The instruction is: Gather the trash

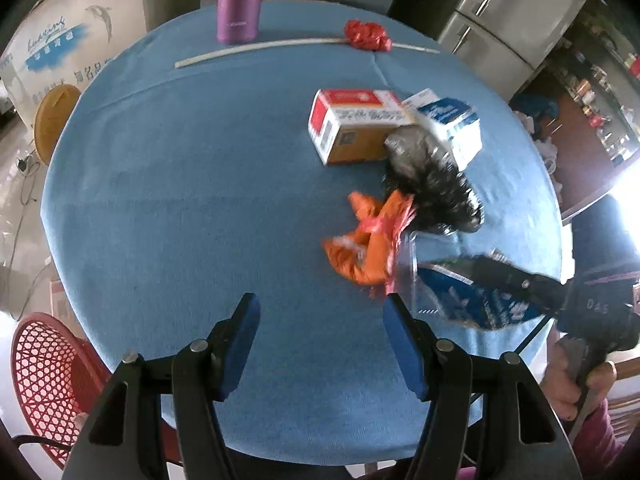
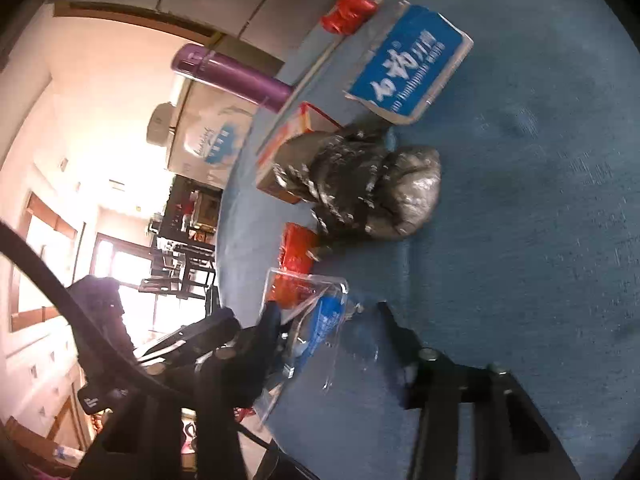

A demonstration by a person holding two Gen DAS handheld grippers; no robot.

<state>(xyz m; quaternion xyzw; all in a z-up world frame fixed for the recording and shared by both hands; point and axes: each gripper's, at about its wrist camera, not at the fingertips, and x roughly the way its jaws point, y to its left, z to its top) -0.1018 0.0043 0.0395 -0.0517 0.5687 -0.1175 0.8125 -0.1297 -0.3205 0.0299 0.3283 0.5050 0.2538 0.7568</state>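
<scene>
Trash lies on a round table with a blue cloth (image 1: 180, 200). An orange crumpled wrapper (image 1: 368, 244) lies just ahead and right of my open left gripper (image 1: 320, 312). A black crumpled bag (image 1: 432, 176) lies beyond it, by a red-and-orange box (image 1: 352, 124) and a blue-and-white carton (image 1: 452, 120). My right gripper (image 2: 328, 312) is open around a clear-and-blue plastic packet (image 2: 320, 320), which also shows in the left wrist view (image 1: 472, 300). The black bag (image 2: 372, 184), the carton (image 2: 408, 68) and the wrapper (image 2: 296, 252) show in the right wrist view.
A purple bottle (image 1: 239, 0) stands at the table's far edge. A white stick (image 1: 256, 50) and a red crumpled scrap (image 1: 366, 36) lie beside it. A red mesh chair (image 1: 48, 384) stands at the near left. A fridge (image 1: 512, 20) stands behind.
</scene>
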